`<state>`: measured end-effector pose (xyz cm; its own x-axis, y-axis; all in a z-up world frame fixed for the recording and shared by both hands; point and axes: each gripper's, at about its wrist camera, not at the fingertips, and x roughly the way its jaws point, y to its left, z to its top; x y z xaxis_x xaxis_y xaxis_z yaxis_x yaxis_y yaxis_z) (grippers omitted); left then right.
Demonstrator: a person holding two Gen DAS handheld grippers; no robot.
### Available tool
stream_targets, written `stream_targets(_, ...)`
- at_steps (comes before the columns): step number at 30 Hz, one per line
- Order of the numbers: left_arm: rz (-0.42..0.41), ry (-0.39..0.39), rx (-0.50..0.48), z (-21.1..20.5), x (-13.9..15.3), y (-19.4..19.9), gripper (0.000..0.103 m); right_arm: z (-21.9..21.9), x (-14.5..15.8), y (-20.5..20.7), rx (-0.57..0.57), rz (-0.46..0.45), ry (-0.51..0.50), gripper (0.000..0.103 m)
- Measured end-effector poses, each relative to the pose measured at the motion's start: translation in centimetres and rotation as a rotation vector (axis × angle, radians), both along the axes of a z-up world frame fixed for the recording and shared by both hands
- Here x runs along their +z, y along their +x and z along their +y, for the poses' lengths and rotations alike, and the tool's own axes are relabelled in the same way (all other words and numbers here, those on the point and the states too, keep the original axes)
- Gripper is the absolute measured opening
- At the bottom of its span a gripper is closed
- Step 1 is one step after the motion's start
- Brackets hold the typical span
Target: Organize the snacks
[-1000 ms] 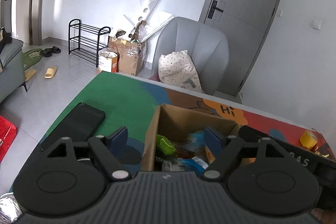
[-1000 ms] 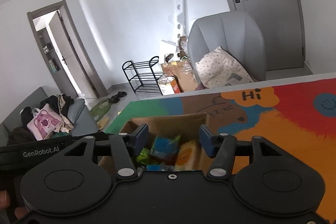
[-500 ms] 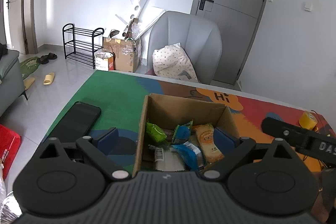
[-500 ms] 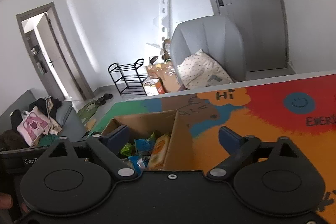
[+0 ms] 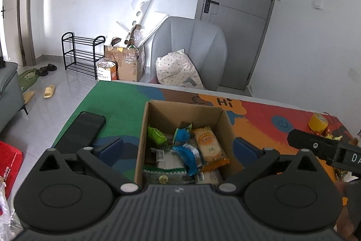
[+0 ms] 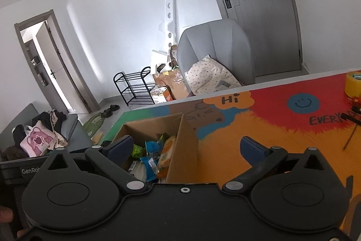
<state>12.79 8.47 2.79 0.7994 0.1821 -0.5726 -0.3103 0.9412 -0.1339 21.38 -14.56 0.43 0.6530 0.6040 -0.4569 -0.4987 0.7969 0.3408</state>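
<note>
An open cardboard box (image 5: 180,112) stands on the colourful table mat (image 5: 126,103). Several snack packets lie inside: a green packet (image 5: 155,133), a blue packet (image 5: 188,156) and an orange packet (image 5: 208,143). My left gripper (image 5: 179,147) hovers at the box's near side, jaws opening, nothing pressed between its pads. My right gripper (image 6: 186,148) hangs over the box's (image 6: 155,125) right wall, jaws also opening and holding nothing. The right view shows the orange packet (image 6: 167,149) leaning against that wall. The right gripper's body (image 5: 325,148) shows at the right of the left view.
A black phone (image 5: 83,130) lies on the mat left of the box. A yellow tape roll (image 5: 318,122) (image 6: 353,84) sits at the far right. A grey chair (image 5: 189,49) with a cushion stands behind the table. A red bag (image 5: 9,164) lies on the floor at left.
Both grippers' jaws spread much wider. Both drew back and slightly up from the box, so more of the box and its packets shows; the right view swung right.
</note>
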Motion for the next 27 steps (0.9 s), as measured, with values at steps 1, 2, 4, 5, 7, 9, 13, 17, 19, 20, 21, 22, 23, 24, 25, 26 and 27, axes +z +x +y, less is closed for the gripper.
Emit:
stream_targets(1,0.003,0.001,-0.001,-0.1,0.0,-0.2,0.103,-0.2,0.0,-0.3,0.001,0.001,-0.002,0.103)
stream_targets(2,0.004,0.0,-0.003,-0.2,0.1,-0.4,0.103,-0.4,0.0,-0.5,0.002,0.002,-0.001,0.103)
stream_targets(4,0.002,0.002,-0.007,-0.6,0.2,-0.9,0.103,-0.7,0.1,-0.9,0.005,0.002,0.0,0.103)
stream_targets(5,0.0,0.005,-0.011,-0.8,0.3,-1.2,0.103,-0.9,0.2,-1.1,0.003,0.002,-0.002,0.103)
stream_targets(7,-0.002,0.015,-0.012,-1.1,0.4,-1.9,0.103,-1.2,0.2,-1.5,-0.003,0.0,-0.01,0.103)
stream_targets(9,-0.002,0.023,-0.013,-1.4,0.6,-2.4,0.103,-1.6,0.3,-2.2,-0.003,-0.004,-0.015,0.103)
stream_targets(13,-0.001,0.023,-0.017,-1.6,0.8,-3.6,0.103,-2.1,0.6,-3.3,-0.013,-0.012,-0.03,0.103)
stream_targets(17,-0.008,0.033,-0.031,-1.9,0.9,-4.9,0.103,-2.7,0.7,-4.3,-0.019,-0.012,-0.043,0.103)
stream_targets(19,-0.016,0.035,-0.041,-2.1,0.9,-5.5,0.103,-2.9,0.7,-4.8,-0.018,-0.012,-0.047,0.103)
stream_targets(20,-0.017,0.039,-0.044,-2.2,0.9,-5.8,0.103,-3.1,0.7,-5.1,-0.019,-0.011,-0.05,0.103)
stream_targets(21,-0.016,0.045,-0.045,-2.4,0.9,-6.0,0.103,-3.2,0.8,-5.3,-0.019,-0.008,-0.05,0.103)
stream_targets(22,-0.013,0.05,-0.048,-2.5,0.9,-6.3,0.103,-3.4,0.9,-5.5,-0.018,-0.006,-0.047,0.103)
stream_targets(23,-0.011,0.054,-0.053,-2.7,0.9,-6.5,0.103,-3.6,1.0,-5.7,-0.02,-0.006,-0.047,0.103)
stream_targets(24,-0.011,0.058,-0.06,-2.8,0.9,-6.8,0.103,-3.8,1.1,-6.1,-0.023,-0.007,-0.049,0.103)
stream_targets(25,-0.01,0.064,-0.066,-3.0,0.9,-7.0,0.103,-4.0,1.2,-6.3,-0.025,-0.008,-0.053,0.103)
stream_targets(26,-0.01,0.07,-0.075,-3.2,1.0,-7.3,0.103,-4.1,1.3,-6.6,-0.029,-0.009,-0.057,0.103)
stream_targets(27,-0.01,0.075,-0.083,-3.3,1.0,-7.5,0.103,-4.3,1.3,-6.9,-0.034,-0.012,-0.064,0.103)
